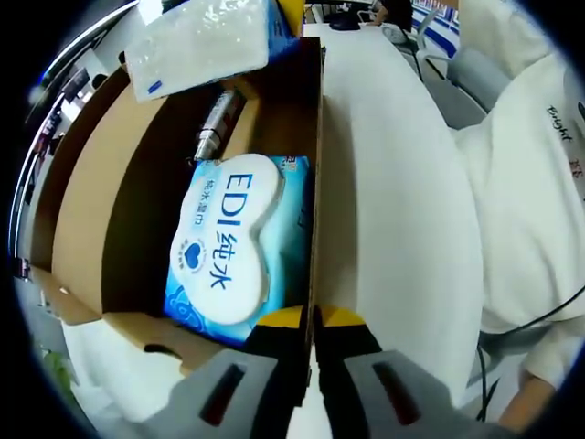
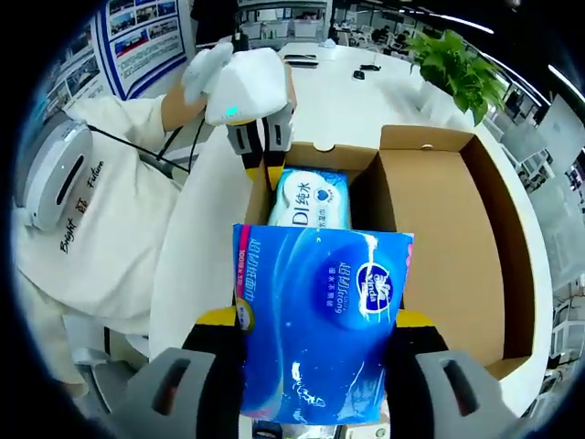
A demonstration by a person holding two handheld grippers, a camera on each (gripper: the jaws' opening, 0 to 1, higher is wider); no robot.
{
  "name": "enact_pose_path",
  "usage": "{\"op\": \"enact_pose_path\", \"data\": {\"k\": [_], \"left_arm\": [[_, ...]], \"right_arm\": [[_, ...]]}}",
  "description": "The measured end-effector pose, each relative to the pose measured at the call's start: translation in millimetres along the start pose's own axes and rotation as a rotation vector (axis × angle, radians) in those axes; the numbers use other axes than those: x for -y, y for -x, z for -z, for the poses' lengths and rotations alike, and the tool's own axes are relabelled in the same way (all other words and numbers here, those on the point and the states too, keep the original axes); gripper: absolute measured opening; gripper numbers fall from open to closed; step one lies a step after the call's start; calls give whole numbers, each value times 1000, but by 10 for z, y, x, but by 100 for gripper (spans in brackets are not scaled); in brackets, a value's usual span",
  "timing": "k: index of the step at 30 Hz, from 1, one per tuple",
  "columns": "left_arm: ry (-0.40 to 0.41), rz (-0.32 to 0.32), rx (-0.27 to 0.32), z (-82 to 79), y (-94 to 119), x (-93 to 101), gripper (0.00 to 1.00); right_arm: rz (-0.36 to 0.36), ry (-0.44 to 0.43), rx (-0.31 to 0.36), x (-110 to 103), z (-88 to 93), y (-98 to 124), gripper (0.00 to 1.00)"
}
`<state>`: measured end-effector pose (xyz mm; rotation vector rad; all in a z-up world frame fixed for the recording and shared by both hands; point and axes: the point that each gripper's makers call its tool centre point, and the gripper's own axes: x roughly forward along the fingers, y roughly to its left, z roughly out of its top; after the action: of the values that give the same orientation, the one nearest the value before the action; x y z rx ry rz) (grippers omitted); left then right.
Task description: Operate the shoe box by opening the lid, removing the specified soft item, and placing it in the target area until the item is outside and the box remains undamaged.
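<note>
Step in hand: the soft blue tissue pack (image 2: pixel 320 320) is lifted above the open shoe box (image 2: pixel 448 229); judged from the frames, carrying it to the target area is what remains.
Right gripper (image 2: pixel 315 343): jaws clamped on the blue tissue pack, one at each side edge, at 6 o'clock in the right gripper view.
Left gripper (image 1: pixel 311 334): jaws drawn narrow onto the box's side wall (image 1: pixel 317 183), pinning it; seen in the right gripper view at 11 o'clock.
Tissue pack position: in the air over the box's near end, and at 12 o'clock in the left gripper view.
Left in the box: a wet-wipes pack (image 1: pixel 239 242) lying flat, and a metal cylinder (image 1: pixel 216 123) beyond it at 12 o'clock.
Lid (image 2: pixel 439 137): folded open.
How to do it well: keep the grip firm but gentle, as the pack will likely crumple; raise it clear of the walls before moving sideways.
Risk: pulling the pinched wall could bend the cardboard.
Target area: I cannot tell where it lies on the white table (image 2: pixel 210 229).
</note>
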<state>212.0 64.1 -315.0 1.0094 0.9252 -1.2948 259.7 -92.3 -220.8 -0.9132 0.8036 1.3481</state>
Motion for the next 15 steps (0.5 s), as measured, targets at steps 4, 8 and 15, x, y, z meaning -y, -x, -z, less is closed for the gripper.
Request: {"op": "enact_pose_path", "data": {"k": [4, 8, 15], "left_arm": [[1, 1, -1, 3, 5, -4, 3], [0, 3, 0, 1, 15, 7, 3], [-3, 1, 1, -74, -8, 210, 3]], "right_arm": [[14, 7, -20, 8, 40, 108, 61], [47, 0, -14, 41, 103, 217, 61], [82, -33, -34, 33, 253, 346, 60]]}}
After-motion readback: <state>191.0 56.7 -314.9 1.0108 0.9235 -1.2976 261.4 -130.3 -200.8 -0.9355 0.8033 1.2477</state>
